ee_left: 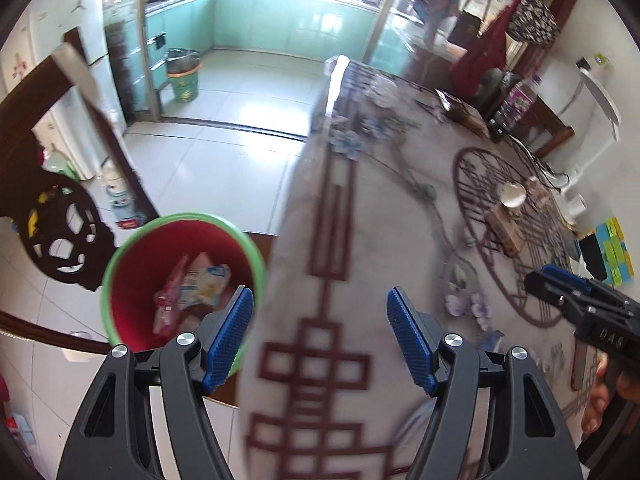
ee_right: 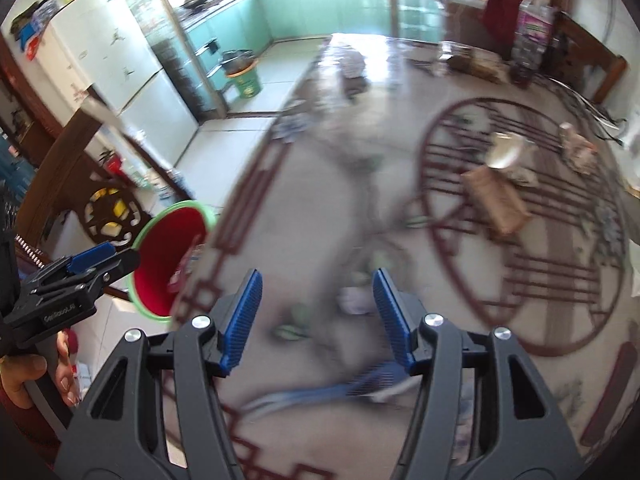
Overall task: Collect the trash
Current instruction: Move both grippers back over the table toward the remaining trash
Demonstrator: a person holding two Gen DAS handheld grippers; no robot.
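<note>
Now both grippers hang over the patterned table (ee_left: 360, 208), jaws apart and nothing between the pads. The left gripper (ee_left: 320, 332) sits at the table's near edge, half over the floor; the right gripper (ee_right: 318, 314) is further in above the cloth, and each shows in the other's view with a hand on its handle.

Around them: a dark carved chair (ee_left: 60, 236) just beside the bin, a white fridge (ee_right: 112, 64) behind it, and a green bucket (ee_left: 183, 82) well back on the kitchen floor. Nothing sits between the grippers and the clutter on the table.

On the floor against the table edge stands the red bin (ee_left: 132, 280) with its green rim, mouth up, and crumpled wrappers (ee_left: 196, 284) lie in the bottom.

Still on the table, well apart from the bin, a white cup (ee_left: 513, 196) lies tipped over, touching a flattened brown packet (ee_left: 508, 232). In the right view the packet's long axis runs diagonally away from the cup. More crumpled scraps (ee_right: 578, 148) lie just beyond, too blurred to identify.
</note>
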